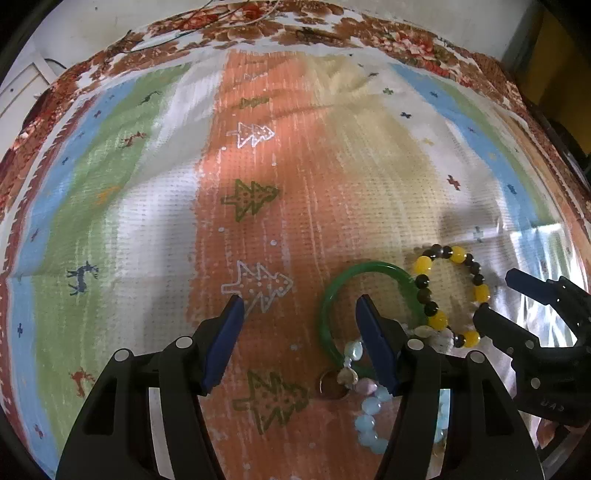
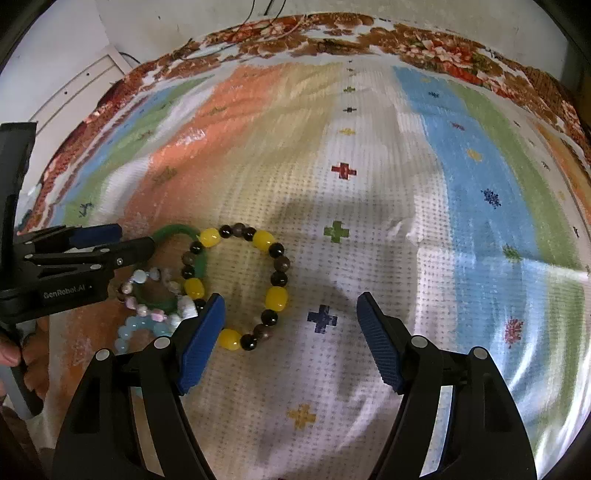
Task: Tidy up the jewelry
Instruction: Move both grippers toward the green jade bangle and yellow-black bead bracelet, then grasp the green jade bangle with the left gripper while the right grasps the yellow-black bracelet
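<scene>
A green bangle lies on the striped mat, overlapped by a yellow-and-dark bead bracelet to its right, a pale blue bead bracelet and a pastel heart-bead bracelet below. My left gripper is open; its right finger sits over the bangle's inside. In the right wrist view my right gripper is open, its left finger by the yellow bracelet. The bangle, blue beads and left gripper show at its left.
The striped mat with tree and cross patterns lies over a floral brown cloth. A small brown ring or disc lies under the heart beads. A white cabinet stands behind at the left. The right gripper appears at the left view's right edge.
</scene>
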Demonstrator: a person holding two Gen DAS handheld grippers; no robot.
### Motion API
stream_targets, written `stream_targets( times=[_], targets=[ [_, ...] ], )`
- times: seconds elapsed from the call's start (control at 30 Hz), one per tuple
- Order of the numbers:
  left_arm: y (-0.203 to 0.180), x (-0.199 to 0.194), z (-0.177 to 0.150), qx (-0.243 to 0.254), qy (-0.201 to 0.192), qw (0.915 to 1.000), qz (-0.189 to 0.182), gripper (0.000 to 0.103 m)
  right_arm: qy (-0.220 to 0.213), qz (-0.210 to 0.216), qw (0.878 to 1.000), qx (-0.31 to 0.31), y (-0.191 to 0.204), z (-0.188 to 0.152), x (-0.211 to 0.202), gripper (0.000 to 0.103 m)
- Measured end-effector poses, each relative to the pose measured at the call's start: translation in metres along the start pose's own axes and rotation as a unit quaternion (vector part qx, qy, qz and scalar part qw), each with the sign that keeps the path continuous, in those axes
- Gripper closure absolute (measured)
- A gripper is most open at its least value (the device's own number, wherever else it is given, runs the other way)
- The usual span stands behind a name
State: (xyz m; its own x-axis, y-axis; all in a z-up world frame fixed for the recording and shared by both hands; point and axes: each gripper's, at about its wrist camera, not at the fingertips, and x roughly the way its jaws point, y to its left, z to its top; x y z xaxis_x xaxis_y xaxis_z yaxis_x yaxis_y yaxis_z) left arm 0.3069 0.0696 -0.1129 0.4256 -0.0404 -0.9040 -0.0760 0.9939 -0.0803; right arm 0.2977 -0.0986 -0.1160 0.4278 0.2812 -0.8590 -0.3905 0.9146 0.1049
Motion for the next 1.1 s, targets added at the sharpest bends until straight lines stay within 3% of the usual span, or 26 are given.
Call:
stream_targets(
  times=[0.33,0.5,0.67,0.73,0.77,0.83,1.1],
  targets=[
    [0.002,0.010,0.000,0.009,0.006,0.9999,0.013,0.041,0.000,-0.020,1.000,-0.016,0.004,-0.001,0.008,0.030],
    [0.008,0.010,0.001,-0.003,0.011,0.9997,0.020,0.057,0.006,-0.027,0.999,-0.024,0.007,-0.002,0.009,0.030],
    [0.015,0.009,0.001,-0.011,0.015,0.9993,0.034,0.082,0.008,-0.040,0.999,-0.027,0.005,-0.002,0.008,0.049],
    [0.017,0.009,0.002,-0.013,0.015,0.9990,0.039,0.089,0.009,-0.037,0.999,-0.025,0.004,-0.001,0.007,0.069],
    [0.017,0.009,0.002,-0.012,0.015,0.9990,0.039,0.096,0.010,-0.038,0.999,-0.025,0.004,-0.001,0.007,0.072],
    [0.019,0.008,0.003,-0.019,0.015,0.9991,0.035,0.096,0.011,-0.036,0.999,-0.029,0.004,-0.001,0.007,0.091],
    [0.025,-0.002,0.004,-0.027,0.004,0.9989,0.038,0.096,0.001,-0.038,0.999,-0.037,0.007,-0.001,0.000,0.092]
  ],
)
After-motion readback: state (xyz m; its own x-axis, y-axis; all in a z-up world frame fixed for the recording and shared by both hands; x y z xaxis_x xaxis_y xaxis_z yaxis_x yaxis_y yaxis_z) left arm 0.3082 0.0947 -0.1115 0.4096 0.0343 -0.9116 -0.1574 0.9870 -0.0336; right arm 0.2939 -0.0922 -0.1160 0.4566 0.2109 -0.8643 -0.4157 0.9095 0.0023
